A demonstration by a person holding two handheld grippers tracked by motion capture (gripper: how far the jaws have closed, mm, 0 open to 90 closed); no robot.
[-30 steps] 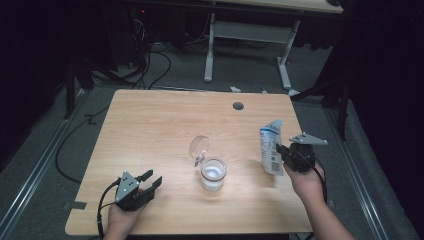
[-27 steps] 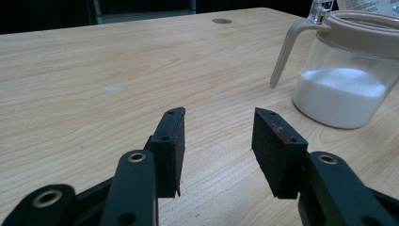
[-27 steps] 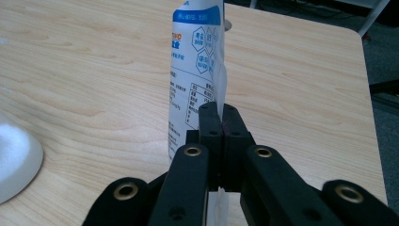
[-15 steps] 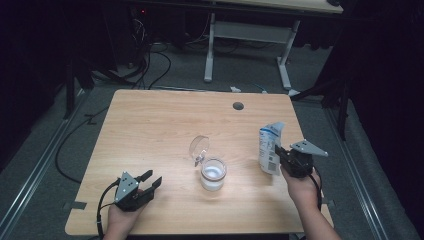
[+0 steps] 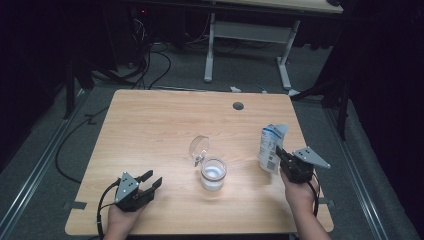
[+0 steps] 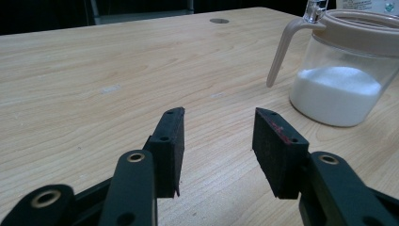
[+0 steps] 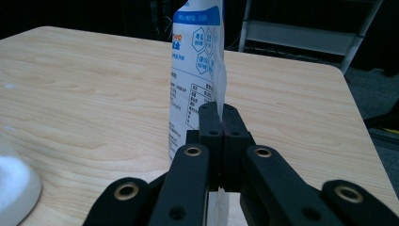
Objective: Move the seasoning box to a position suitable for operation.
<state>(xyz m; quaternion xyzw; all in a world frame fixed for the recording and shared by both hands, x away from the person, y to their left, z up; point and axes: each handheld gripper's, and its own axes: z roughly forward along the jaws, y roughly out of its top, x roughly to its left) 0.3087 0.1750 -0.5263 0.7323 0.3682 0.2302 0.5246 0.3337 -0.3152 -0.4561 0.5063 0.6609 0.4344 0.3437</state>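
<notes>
bags: 1 (image 5: 271,146), pinched in right gripper (image 5: 280,159) jaws | jars: 1 (image 5: 213,174) | left gripper (image 5: 152,180) jaws apart, empty

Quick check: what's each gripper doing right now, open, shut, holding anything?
Left gripper: open, empty, near the table.
Right gripper: shut on the bag, pinching its edge.

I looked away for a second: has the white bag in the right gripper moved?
Yes. The white bag, pinched in the right gripper, has come down and nearer the table's front edge, judged against the round hole in the table top.
</notes>
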